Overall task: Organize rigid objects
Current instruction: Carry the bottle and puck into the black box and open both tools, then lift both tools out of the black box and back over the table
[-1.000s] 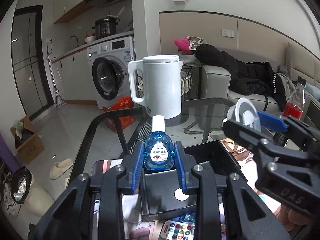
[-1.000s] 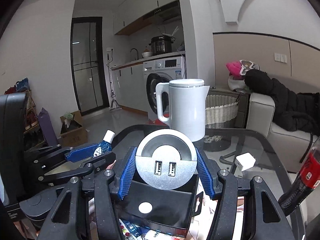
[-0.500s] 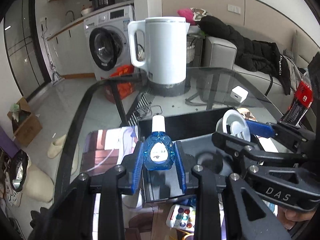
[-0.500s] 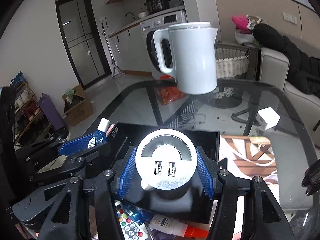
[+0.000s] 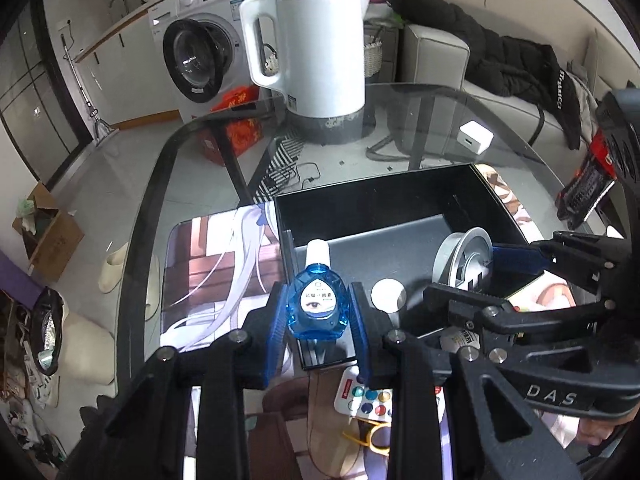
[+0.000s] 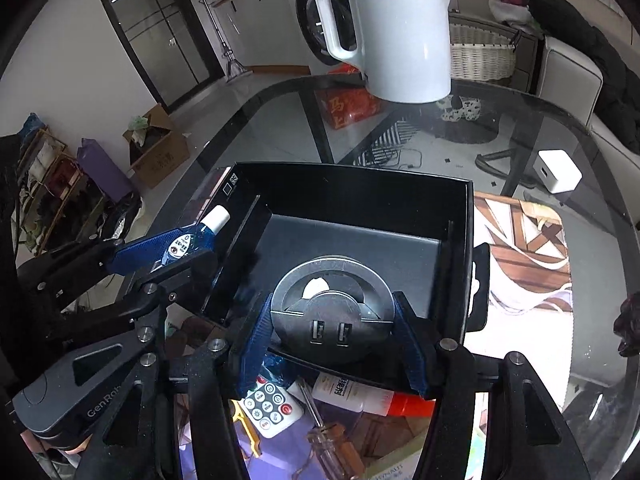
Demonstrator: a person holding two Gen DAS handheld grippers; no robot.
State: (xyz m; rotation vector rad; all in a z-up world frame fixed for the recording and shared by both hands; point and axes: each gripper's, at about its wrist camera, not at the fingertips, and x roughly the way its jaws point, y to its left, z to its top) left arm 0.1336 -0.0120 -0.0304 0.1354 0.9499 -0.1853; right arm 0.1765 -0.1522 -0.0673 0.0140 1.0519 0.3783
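My left gripper (image 5: 318, 314) is shut on a small blue eye-drop bottle (image 5: 317, 306) with a white cap, held over the left wall of a black open box (image 5: 372, 204). It also shows in the right wrist view (image 6: 188, 240). My right gripper (image 6: 330, 330) is shut on a round silver USB hub (image 6: 330, 312), held low inside the black box (image 6: 344, 188) near its front wall. The hub also shows in the left wrist view (image 5: 464, 256).
The box sits on a printed mat (image 5: 216, 272) on a glass table (image 6: 600, 280). A white kettle (image 5: 316, 52) and a white charger (image 6: 558, 176) stand behind it. A small remote (image 6: 272, 404), a screwdriver (image 6: 324, 440) and a tube (image 6: 360, 392) lie in front.
Both grippers have tilted down and lowered toward the black box. The hub has come down into the box; the bottle has come down to its left wall.
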